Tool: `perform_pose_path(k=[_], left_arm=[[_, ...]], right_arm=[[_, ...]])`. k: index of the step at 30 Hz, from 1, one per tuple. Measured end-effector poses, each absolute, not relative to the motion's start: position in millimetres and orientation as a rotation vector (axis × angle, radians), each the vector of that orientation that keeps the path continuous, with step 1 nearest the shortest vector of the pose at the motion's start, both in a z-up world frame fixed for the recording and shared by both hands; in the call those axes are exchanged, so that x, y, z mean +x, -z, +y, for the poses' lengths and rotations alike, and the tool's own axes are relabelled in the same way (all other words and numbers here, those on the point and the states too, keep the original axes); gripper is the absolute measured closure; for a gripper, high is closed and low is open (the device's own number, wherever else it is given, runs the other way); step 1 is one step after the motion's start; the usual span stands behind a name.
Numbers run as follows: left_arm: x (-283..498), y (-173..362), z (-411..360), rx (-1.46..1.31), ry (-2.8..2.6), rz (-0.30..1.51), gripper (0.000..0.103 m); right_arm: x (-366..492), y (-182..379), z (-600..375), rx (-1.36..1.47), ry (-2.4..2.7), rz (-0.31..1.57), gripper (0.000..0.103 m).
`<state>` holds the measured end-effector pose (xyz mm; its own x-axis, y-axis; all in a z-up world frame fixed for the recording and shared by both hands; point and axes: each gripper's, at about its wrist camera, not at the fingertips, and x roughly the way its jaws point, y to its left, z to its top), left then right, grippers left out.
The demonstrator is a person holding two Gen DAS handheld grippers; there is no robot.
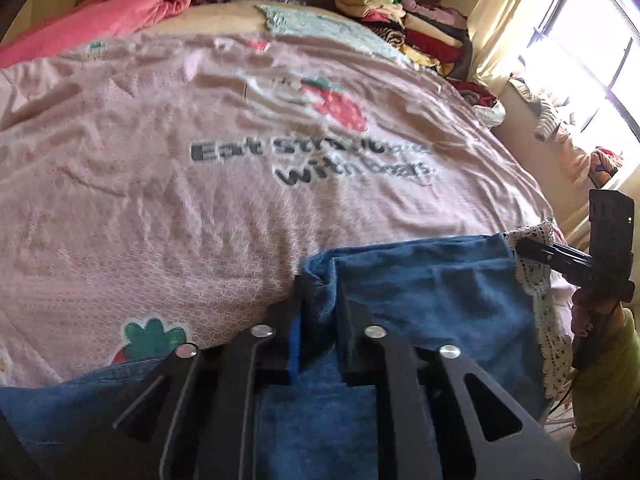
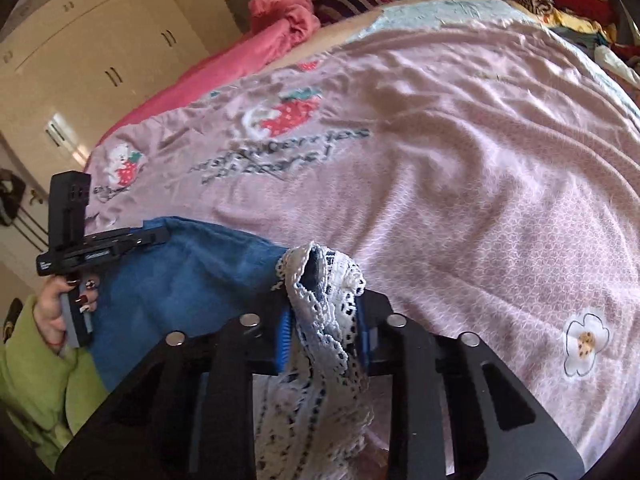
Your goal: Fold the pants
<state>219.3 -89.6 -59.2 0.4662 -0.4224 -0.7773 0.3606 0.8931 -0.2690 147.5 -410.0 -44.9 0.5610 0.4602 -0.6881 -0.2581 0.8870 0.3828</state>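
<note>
On the near edge of the pink strawberry-print bedspread (image 1: 160, 168) lie the blue denim pants (image 1: 432, 292). At their left corner the left gripper (image 1: 318, 312) is clamped narrow on a fold of denim. At the right corner, on the white lace trim (image 2: 320, 300), the right gripper (image 2: 324, 320) pinches lace and denim together. A green sleeve (image 2: 36, 360) shows beside the pants.

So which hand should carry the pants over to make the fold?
Probably the right gripper: it pinches the lacy hem at the free end. The left gripper grips the blue pants too, and could hold steady.
</note>
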Motion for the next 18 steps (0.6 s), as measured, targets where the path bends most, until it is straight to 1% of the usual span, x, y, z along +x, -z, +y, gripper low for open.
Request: perform_pose_path(k=[2, 3, 5, 7, 12, 13, 15, 17, 18], left_arm=[[214, 41, -90, -0.032, 0.461, 0.895, 0.095], [214, 32, -92, -0.007, 0.449, 0.861, 0.096], [217, 24, -96, 0.023, 0.43, 0.842, 0.097], [226, 28, -99, 0.034, 0.41, 0.849, 0.097], [234, 53, -100, 0.054, 0.372, 0.892, 0.097], [235, 57, -101, 0.059, 0.364, 0.896, 0.093], [236, 66, -97, 0.072, 0.341, 0.896, 0.091], [237, 70, -90, 0.051, 0.328, 0.891, 0.078], [237, 69, -85, 0.035, 0.323, 0.884, 0.075]], right_arm=[[147, 31, -410, 0.227, -0.418, 0.84, 0.088], [148, 27, -409, 0.218, -0.412, 0.827, 0.088], [155, 18, -408, 0.193, -0.404, 0.812, 0.088], [167, 20, -405, 0.163, -0.385, 0.824, 0.088], [188, 54, -400, 0.118, -0.333, 0.937, 0.087], [189, 61, -401, 0.123, -0.323, 0.95, 0.085], [189, 67, -406, 0.148, -0.316, 0.949, 0.083], [189, 67, -408, 0.154, -0.313, 0.946, 0.08], [187, 64, -409, 0.153, -0.307, 0.941, 0.076]])
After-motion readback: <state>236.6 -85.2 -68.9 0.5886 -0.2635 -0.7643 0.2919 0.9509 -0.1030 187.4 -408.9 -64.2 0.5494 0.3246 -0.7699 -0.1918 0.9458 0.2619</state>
